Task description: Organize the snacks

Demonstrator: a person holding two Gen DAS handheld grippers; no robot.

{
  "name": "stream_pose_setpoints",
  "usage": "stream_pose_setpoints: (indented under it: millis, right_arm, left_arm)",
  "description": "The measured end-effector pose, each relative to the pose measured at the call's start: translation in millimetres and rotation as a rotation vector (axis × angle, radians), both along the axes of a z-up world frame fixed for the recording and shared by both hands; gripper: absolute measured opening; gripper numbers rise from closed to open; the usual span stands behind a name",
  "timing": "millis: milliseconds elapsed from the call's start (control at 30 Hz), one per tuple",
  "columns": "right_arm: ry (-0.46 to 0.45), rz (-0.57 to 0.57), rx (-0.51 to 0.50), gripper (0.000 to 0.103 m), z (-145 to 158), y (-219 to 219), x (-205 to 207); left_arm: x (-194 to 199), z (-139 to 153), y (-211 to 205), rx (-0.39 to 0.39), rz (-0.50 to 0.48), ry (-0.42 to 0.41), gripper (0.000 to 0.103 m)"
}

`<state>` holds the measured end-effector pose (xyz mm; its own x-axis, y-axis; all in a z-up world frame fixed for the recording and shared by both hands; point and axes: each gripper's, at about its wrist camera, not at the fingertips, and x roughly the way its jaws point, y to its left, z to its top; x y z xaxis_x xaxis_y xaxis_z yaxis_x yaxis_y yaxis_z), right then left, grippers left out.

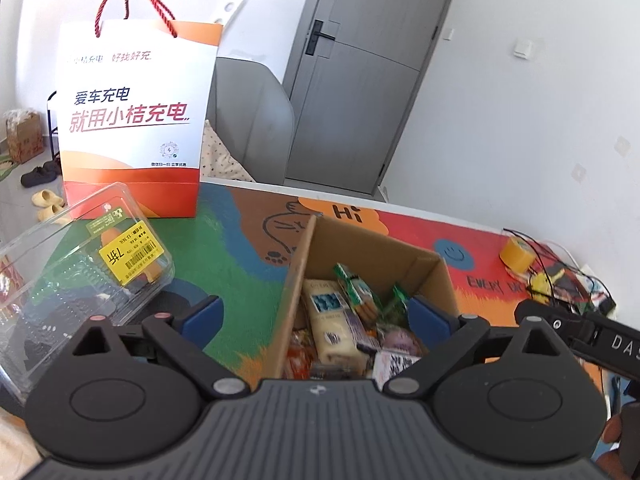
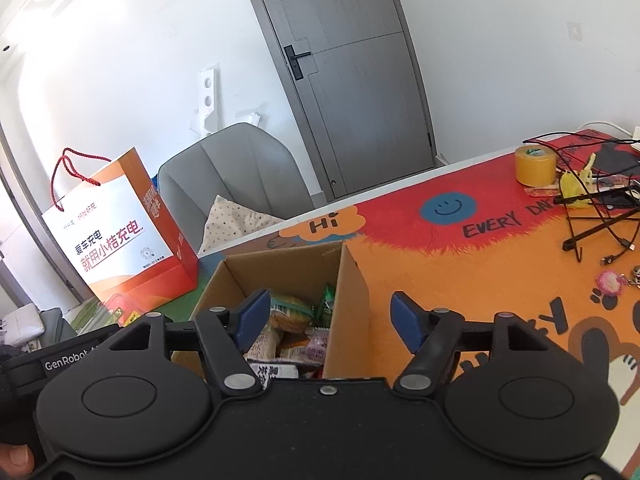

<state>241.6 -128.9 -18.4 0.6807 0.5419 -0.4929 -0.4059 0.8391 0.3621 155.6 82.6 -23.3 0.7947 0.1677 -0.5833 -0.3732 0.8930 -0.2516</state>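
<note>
Now both tools, left tool and right tool, hang open and empty over the snack-filled brown cardboard box; next likely comes the clear plastic clamshell container.

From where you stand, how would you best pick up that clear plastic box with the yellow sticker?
I'd probably take the clear plastic box across its narrower width, near the end with the yellow sticker, coming down from above. It lies flat on the mat with its flat lid up and open space around it. The left gripper is wide open and nearest. The thin walls look flexible, so squeeze gently.
</note>
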Motion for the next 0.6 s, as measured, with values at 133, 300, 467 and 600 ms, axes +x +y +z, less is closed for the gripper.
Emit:
stream_pose_setpoints:
  millis: [133,300,467,600]
  right_arm:
    - [-0.009,-0.007,0.0,0.073,1.5,-9.8,-9.4]
    - [-0.029,-0.011,0.0,0.08,5.1,-21.2,-22.8]
    - [-0.044,-0.017,0.0,0.086,7.7,-33.9,-35.9]
    - [-0.061,-0.022,0.001,0.096,9.4,-45.6,-45.9]
  left_arm:
    - [-8.5,3.3,-11.8,0.05,-0.04,0.005,0.099]
    - [-19.5,8.9,-23.3,0.077,-0.072,0.006,0.099]
    - [-29.7,14.1,-32.3,0.104,-0.099,0.004,0.099]
    - [-37.4,17.1,-38.8,0.119,-0.132,-0.002,0.1]
